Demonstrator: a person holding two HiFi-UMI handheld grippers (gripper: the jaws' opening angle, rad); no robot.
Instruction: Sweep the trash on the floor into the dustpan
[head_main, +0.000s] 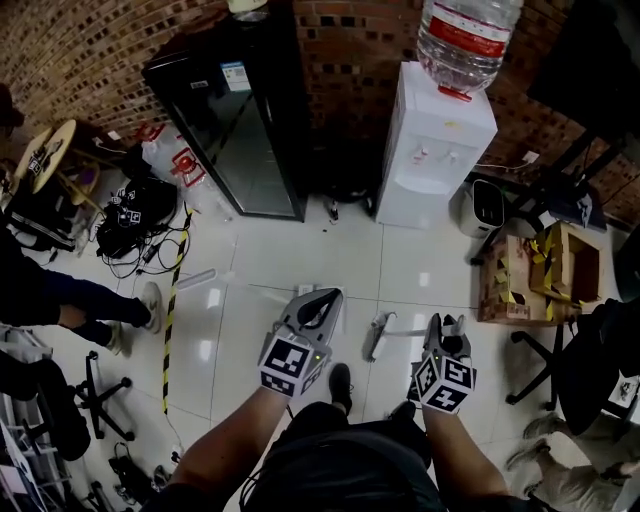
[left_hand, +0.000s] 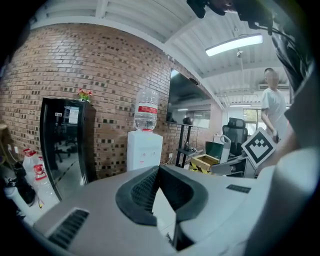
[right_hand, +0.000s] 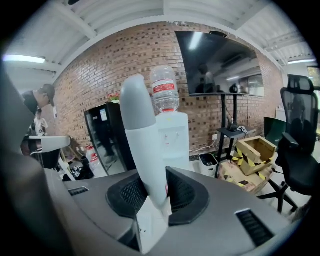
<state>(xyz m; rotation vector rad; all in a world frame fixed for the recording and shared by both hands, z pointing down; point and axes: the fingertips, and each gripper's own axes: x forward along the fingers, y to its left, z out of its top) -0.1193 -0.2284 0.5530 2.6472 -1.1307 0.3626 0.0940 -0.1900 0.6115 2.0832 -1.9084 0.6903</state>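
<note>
The pale grey handle (right_hand: 143, 140) stands upright between the jaws of the right gripper (right_hand: 153, 194), which are clamped on it; whether it belongs to a broom or a dustpan cannot be told. The left gripper (left_hand: 161, 186) is near on its left, jaws together with nothing between them; both are held above the white tiled floor (head_main: 262, 252), facing the water dispenser (head_main: 436, 150).

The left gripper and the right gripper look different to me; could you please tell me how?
The right gripper is shut on a pale handle that stands up between its jaws; the left gripper holds nothing. The left gripper's jaws meet at their tips, while the right gripper's are kept apart by the handle. Both point toward the water dispenser.
</note>
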